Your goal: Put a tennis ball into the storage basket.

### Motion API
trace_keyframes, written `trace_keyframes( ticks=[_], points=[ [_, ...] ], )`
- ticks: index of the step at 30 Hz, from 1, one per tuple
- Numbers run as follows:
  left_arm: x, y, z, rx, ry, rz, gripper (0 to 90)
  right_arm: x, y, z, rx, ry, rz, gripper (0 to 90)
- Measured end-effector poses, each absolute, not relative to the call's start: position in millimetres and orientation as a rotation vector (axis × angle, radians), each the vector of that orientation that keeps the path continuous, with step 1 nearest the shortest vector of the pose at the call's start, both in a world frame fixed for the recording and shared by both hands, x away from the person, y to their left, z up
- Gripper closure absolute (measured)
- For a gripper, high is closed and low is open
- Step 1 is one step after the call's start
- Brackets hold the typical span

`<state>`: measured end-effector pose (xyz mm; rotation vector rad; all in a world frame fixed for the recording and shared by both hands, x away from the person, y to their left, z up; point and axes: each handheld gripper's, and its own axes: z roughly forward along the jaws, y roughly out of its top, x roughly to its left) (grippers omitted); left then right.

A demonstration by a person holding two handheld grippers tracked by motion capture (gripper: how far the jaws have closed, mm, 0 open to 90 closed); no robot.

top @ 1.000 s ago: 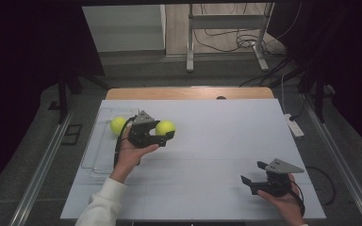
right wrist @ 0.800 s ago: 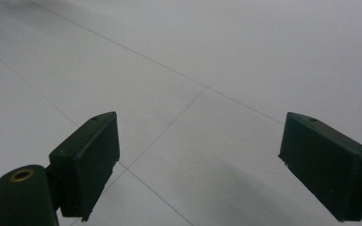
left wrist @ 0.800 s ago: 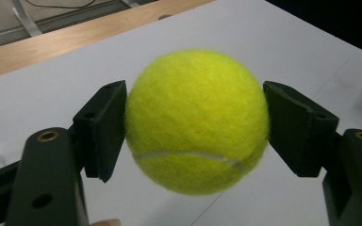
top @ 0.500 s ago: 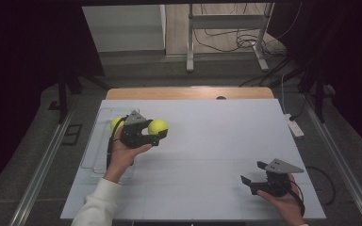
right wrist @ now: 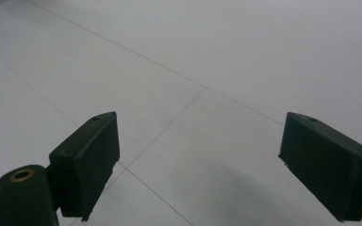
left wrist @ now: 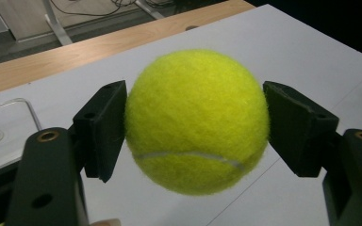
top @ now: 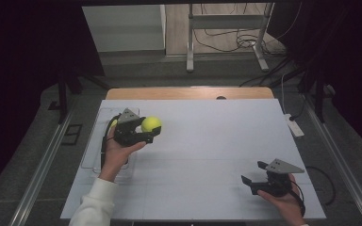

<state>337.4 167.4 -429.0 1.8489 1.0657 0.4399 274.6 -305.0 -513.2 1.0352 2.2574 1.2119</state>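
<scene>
Left gripper view: left tongs (left wrist: 195,132) clamp the tennis ball (left wrist: 197,120) at 10 o'clock over the worktop (top: 217,141) — fuzzy, round, it could squirt out; right tongs (right wrist: 198,165) gape empty

right gripper (right wrist: 198,165): two black jaws rise from the bottom edge, standing wide apart, nothing between them. left jaw has a brass-coloured ring at its base. beneath: pale grey table surface (right wrist: 245,56), crossed by thin seam lines that meet between the jaws. soft shadow falls on the surface near the right jaw.
</scene>
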Motion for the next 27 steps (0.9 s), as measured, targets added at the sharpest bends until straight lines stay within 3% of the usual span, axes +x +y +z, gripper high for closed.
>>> trace_keyframes(
  ticks=[27],
  points=[
    [333.7, 195.9, -424.1, 1.8, 1.136, 0.497, 27.0, 274.6, -304.4, -512.7, 1.029, 2.258, 1.208, 13.0]
  ],
)
